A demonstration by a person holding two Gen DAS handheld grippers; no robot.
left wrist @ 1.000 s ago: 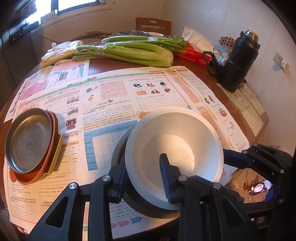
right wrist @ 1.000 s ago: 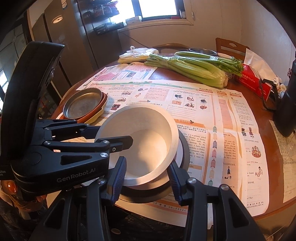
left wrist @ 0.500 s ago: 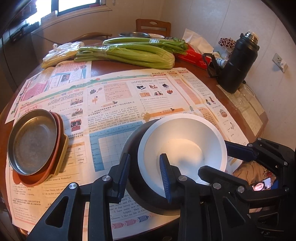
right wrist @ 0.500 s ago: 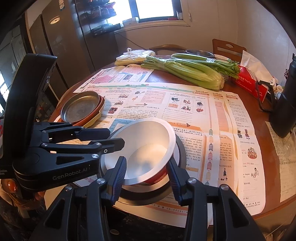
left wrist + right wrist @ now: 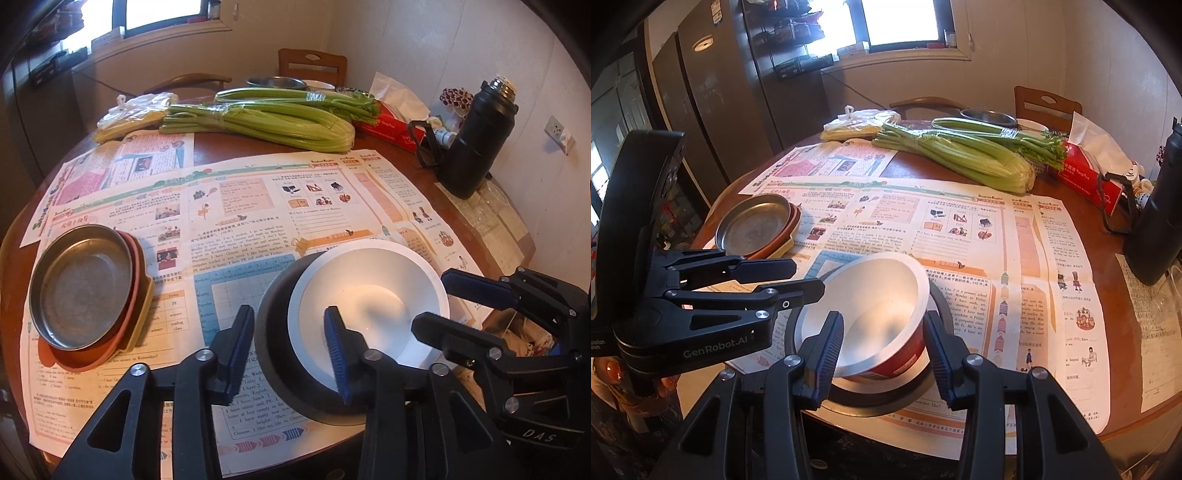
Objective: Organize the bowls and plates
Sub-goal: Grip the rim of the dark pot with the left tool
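White bowl (image 5: 373,302) now sits down inside the black bowl (image 5: 275,332); 1 s ago it was up higher, tilted toward the cam, hiding most of the black one. Red outer wall of white bowl now shows in right wrist view, didn't 1 s ago. Left tongs (image 5: 288,350) were pinched on the white bowl's near rim; now the fingers (image 5: 236,347) stand wider, left finger off to the side of both bowls over the newspaper (image 5: 240,206), right finger over the white bowl's inside. Right tongs (image 5: 882,350) now straddle the white bowl lower, at its wall, w/ gaps both sides. Both cams sit a bit further back, more desk (image 5: 236,147) in view.
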